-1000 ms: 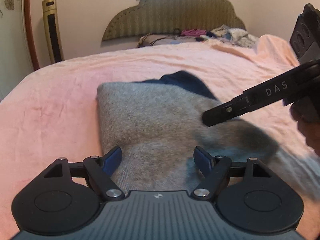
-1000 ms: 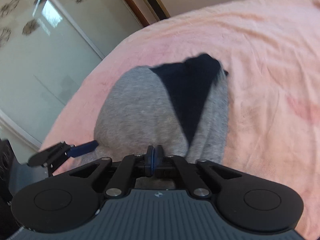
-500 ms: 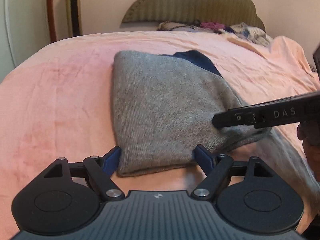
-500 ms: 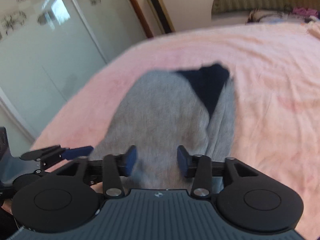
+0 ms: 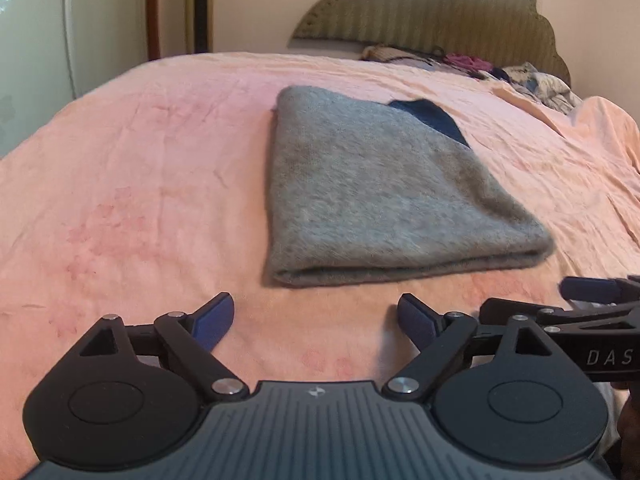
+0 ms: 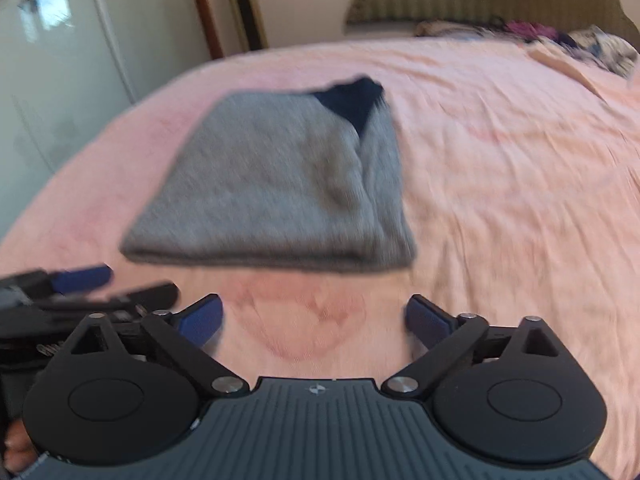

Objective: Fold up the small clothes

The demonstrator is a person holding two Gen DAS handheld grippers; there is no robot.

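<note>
In the frame centre of both wrist views, the folded grey garment lies flat on the pink bedspread, long axis running away, just ahead of the left gripper and right gripper, both freshly opened wide, empty, equally near.

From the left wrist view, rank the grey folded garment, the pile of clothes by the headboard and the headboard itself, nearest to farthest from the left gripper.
1. Grey folded garment: lies just ahead of the open left gripper, on the pink bedspread.
2. Pile of clothes: far end of the bed, to the right.
3. Headboard: behind the pile, against the wall.
</note>
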